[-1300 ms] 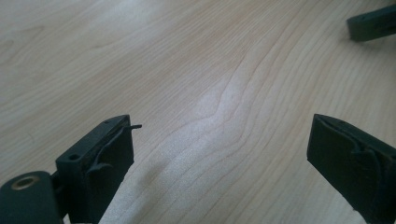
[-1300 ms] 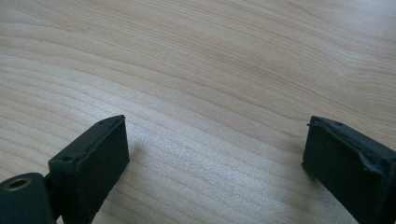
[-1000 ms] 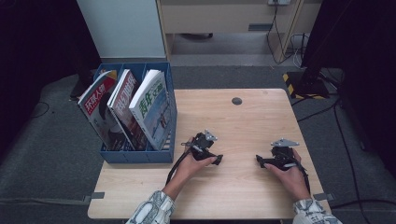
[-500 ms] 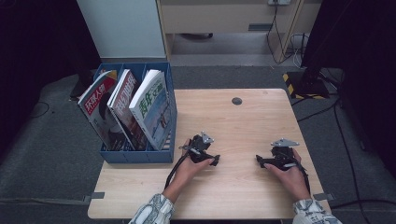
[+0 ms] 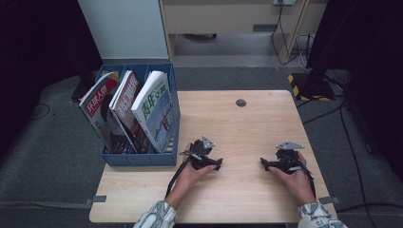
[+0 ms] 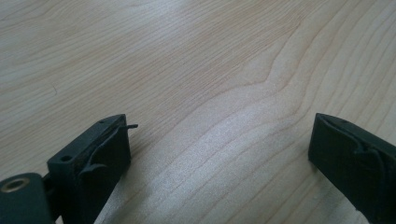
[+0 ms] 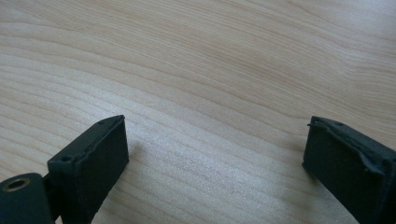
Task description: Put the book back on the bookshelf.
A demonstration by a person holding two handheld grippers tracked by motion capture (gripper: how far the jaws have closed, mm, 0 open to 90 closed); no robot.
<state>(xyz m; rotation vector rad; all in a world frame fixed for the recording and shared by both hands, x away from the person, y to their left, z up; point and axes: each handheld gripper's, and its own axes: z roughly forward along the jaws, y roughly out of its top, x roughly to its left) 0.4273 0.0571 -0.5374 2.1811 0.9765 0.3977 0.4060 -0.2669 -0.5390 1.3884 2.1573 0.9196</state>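
1. The left gripper (image 5: 205, 156) rests on the light wooden worktop (image 5: 247, 128) in the person's left hand (image 5: 190, 172), near the middle of the near half and just right of the blue magazine rack (image 5: 138, 156).
2. In the left gripper view its jaws stand wide apart, with bare wood grain between them and nothing held (a thin black wire end pokes from the top of the left jaw).
3. The right gripper (image 5: 283, 161) sits on the worktop toward the near right, gripped by the right hand (image 5: 297, 176), well apart from the left gripper.
4. In the right gripper view its jaws are likewise spread wide over bare wood, holding nothing.
5. The magazine rack stands at the worktop's left edge and overhangs it on the left side; it has three compartments, each holding one magazine leaning to the left.
6. The left compartment holds a red-covered magazine (image 5: 100, 111), the middle one a magazine with a red-and-white cover (image 5: 125, 107), and the right one a magazine with a white-and-blue cover with green characters (image 5: 154, 109).
7. A small dark round grommet (image 5: 241, 102) lies in the worktop near its far edge, well away from both grippers.
8. A black cable (image 5: 174, 178) trails from the left gripper along the forearm toward the near edge; patterned sleeves (image 5: 157, 218) show at the bottom.
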